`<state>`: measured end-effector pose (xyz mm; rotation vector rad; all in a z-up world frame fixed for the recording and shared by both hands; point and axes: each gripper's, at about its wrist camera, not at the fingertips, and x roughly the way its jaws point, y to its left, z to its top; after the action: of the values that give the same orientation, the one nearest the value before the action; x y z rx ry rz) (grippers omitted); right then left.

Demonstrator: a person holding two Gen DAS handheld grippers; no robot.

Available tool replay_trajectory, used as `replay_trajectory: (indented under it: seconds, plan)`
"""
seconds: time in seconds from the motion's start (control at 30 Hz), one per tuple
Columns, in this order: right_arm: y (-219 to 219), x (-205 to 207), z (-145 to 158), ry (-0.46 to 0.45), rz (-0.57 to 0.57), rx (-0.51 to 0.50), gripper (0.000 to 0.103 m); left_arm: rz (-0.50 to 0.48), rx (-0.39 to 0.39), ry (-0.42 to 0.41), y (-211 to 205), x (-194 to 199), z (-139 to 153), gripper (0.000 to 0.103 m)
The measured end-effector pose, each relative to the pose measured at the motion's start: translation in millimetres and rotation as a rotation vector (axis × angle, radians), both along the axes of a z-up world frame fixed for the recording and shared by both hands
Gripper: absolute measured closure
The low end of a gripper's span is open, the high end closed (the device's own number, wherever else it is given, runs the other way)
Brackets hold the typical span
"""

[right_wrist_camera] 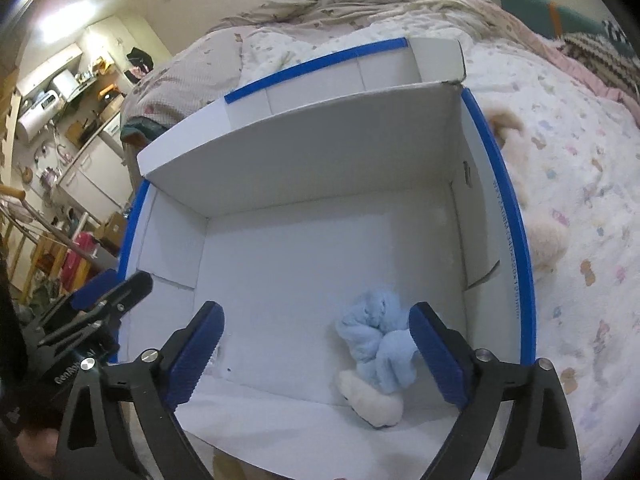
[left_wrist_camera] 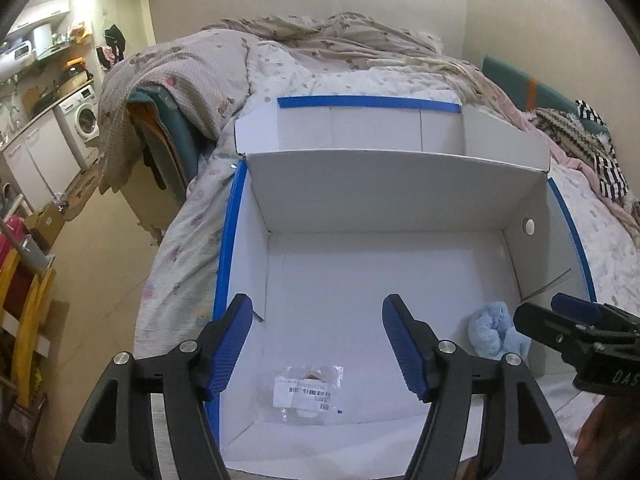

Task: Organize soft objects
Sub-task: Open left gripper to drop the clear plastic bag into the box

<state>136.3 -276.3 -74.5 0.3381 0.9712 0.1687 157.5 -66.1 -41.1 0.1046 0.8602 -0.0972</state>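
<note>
A white cardboard box [left_wrist_camera: 392,196] with blue-taped edges stands open on the bed. My left gripper [left_wrist_camera: 319,304] is open above its near left part, with nothing between the fingers. A small clear plastic bag [left_wrist_camera: 308,390] with a label lies on the box floor below it. A light blue fluffy toy [right_wrist_camera: 380,340] with a cream part [right_wrist_camera: 372,398] lies in the box's near right corner. My right gripper [right_wrist_camera: 316,312] is wide open over it, its right finger close beside the toy without gripping it. The blue toy [left_wrist_camera: 494,330] also shows in the left wrist view.
A cream plush toy [right_wrist_camera: 540,232] lies on the floral quilt [right_wrist_camera: 580,168] just outside the box's right wall. Crumpled blankets [left_wrist_camera: 320,36] and striped clothing [left_wrist_camera: 604,168] lie at the bed's far side. Left of the bed are floor and a washing machine [left_wrist_camera: 86,120].
</note>
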Motion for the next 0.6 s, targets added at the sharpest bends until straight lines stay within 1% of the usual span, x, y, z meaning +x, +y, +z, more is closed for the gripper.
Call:
replay_trajectory:
  seconds: [0.1, 0.27, 0.33, 0.4, 0.5, 0.6]
  plan:
    - [1.4, -1.1, 0.1, 0.001, -0.003, -0.017, 0.002, 0.008, 0.006, 0.000, 0.8, -3.8, 1.8, 0.038]
    - [-3.4, -5.1, 2.8, -0.008, -0.022, -0.007, 0.002, 0.023, -0.005, -0.008, 4.9, -10.5, 9.5, 0.037]
    - [-6.1, -8.0, 4.6, -0.015, -0.031, 0.005, 0.002, 0.030, -0.015, -0.019, 8.3, -14.2, 12.7, 0.033]
    - [-8.2, -10.7, 6.4, -0.023, -0.040, 0.006, 0.002, 0.034, -0.020, -0.031, 10.3, -18.6, 16.2, 0.031]
    - [-10.6, -17.0, 8.9, -0.029, -0.047, 0.006, 0.002, 0.037, -0.009, -0.047, 13.6, -25.6, 21.0, 0.031]
    - [-16.1, -24.6, 10.9, -0.026, -0.065, 0.020, 0.002, 0.027, -0.015, -0.047, 18.7, -33.9, 24.9, 0.031]
